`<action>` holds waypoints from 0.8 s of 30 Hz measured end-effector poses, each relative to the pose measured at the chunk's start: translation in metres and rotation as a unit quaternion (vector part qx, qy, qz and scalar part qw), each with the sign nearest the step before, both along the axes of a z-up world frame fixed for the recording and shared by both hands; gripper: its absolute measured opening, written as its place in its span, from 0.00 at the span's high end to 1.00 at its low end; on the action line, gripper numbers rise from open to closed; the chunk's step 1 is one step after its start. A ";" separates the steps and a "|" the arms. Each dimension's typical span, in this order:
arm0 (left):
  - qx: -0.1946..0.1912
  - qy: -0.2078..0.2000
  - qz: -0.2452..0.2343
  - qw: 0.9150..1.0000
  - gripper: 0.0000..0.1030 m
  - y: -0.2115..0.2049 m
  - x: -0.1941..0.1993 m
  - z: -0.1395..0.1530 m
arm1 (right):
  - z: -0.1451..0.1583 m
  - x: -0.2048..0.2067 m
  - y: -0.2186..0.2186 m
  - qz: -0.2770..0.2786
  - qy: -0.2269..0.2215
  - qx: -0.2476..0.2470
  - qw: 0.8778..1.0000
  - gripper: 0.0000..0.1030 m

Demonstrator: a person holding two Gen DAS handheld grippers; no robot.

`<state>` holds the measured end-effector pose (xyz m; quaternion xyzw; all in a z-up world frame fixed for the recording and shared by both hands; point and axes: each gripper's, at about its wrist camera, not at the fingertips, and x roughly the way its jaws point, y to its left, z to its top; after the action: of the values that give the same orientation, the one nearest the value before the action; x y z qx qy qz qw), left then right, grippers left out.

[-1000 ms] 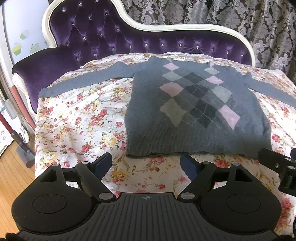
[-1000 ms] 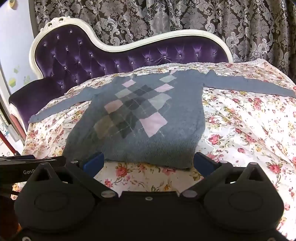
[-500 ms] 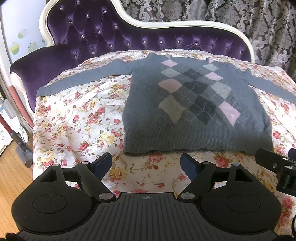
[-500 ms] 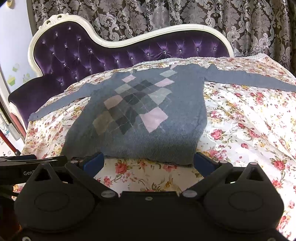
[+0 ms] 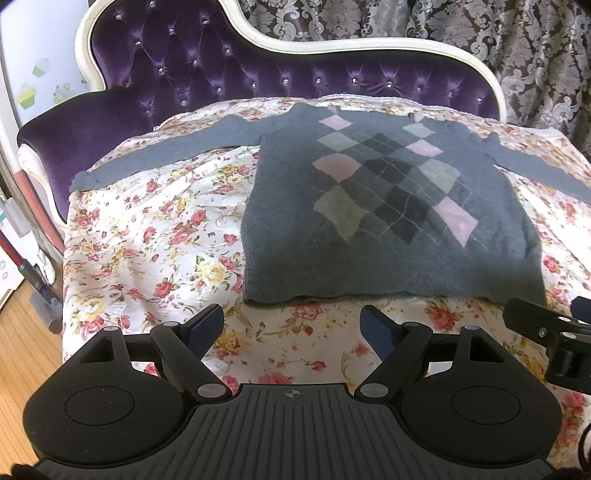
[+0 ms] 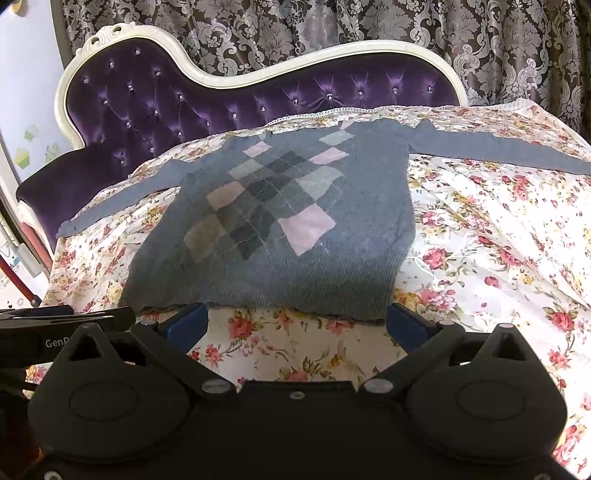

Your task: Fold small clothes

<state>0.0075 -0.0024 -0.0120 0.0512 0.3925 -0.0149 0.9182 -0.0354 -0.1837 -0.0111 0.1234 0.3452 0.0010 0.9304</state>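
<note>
A small grey sweater (image 5: 388, 206) with a pink and grey argyle front lies flat, face up, on a floral sheet (image 5: 155, 236); it also shows in the right wrist view (image 6: 280, 236). Both sleeves are spread out sideways. My left gripper (image 5: 291, 326) is open and empty, just short of the hem near its left corner. My right gripper (image 6: 295, 325) is open and empty, its fingertips at the hem's edge near the right corner.
The sheet covers a purple tufted sofa with a white frame (image 5: 332, 44). Patterned curtains (image 6: 332, 29) hang behind. The wooden floor (image 5: 22, 332) and a vacuum lie off the left edge. The right gripper's body shows at the right of the left wrist view (image 5: 554, 332).
Both grippers have moved forward toward the sweater's hem, which now sits closer to the fingertips. Both stay open.
</note>
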 end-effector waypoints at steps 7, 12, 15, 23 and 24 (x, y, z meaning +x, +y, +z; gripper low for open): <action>0.000 0.000 0.000 1.000 0.22 -0.001 0.000 0.000 | -0.002 0.000 -0.001 0.000 0.002 0.001 1.000 0.01; 0.000 0.000 0.000 1.000 0.22 0.000 0.000 0.000 | -0.002 0.001 -0.002 0.001 0.005 0.004 1.000 0.01; 0.000 0.001 0.000 1.000 0.22 -0.001 0.000 -0.001 | -0.002 0.001 -0.002 0.001 0.005 0.004 1.000 0.01; -0.002 0.006 -0.002 1.000 0.22 -0.001 0.001 -0.003 | -0.004 0.003 -0.001 0.002 0.008 0.004 1.000 0.01; -0.001 0.006 -0.002 1.000 0.22 -0.001 0.001 -0.003 | -0.004 0.003 -0.001 0.002 0.008 0.004 1.000 0.01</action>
<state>0.0088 -0.0032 -0.0154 0.0506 0.3975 -0.0177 0.9160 -0.0325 -0.1844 -0.0149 0.1267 0.3529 0.0030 0.9270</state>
